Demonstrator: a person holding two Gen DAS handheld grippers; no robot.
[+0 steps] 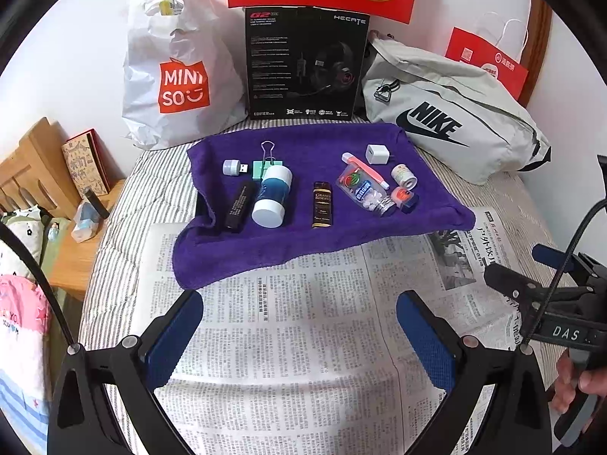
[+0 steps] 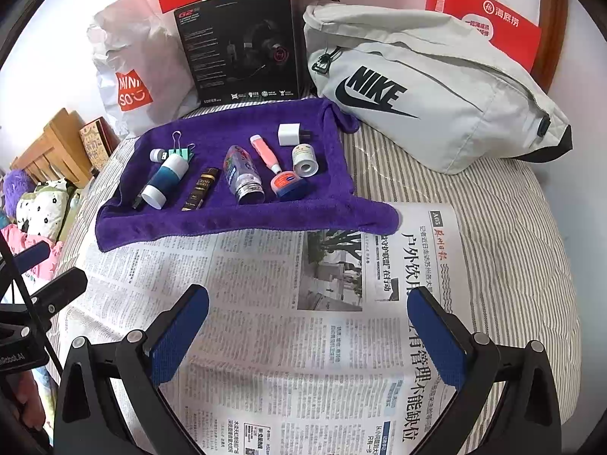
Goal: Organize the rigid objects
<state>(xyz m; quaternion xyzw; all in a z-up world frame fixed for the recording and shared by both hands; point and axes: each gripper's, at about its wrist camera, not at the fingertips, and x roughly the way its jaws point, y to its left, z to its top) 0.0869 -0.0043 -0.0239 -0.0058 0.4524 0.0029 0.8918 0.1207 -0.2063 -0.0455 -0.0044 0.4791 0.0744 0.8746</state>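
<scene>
A purple towel (image 1: 322,235) (image 2: 242,220) lies on the bed with several small rigid objects on it: a blue-and-white bottle (image 1: 271,195) (image 2: 167,180), a black stick (image 1: 239,206), a brown lighter-like box (image 1: 322,204) (image 2: 201,189), a candy bottle (image 1: 366,191) (image 2: 242,174), a pink tube (image 1: 364,170) (image 2: 264,153), a white charger cube (image 1: 376,153) (image 2: 289,133), a tape roll (image 1: 404,176) (image 2: 305,160), a green binder clip (image 1: 267,163) (image 2: 182,150). My left gripper (image 1: 299,326) and right gripper (image 2: 307,326) are both open and empty above the newspaper (image 1: 303,341) (image 2: 284,322), in front of the towel.
A Miniso bag (image 1: 178,72), a black headset box (image 1: 303,64) (image 2: 242,45), a grey Nike bag (image 1: 451,125) (image 2: 428,87) and a red paper bag (image 2: 489,22) stand behind the towel. A wooden bedside stand (image 1: 76,250) is on the left.
</scene>
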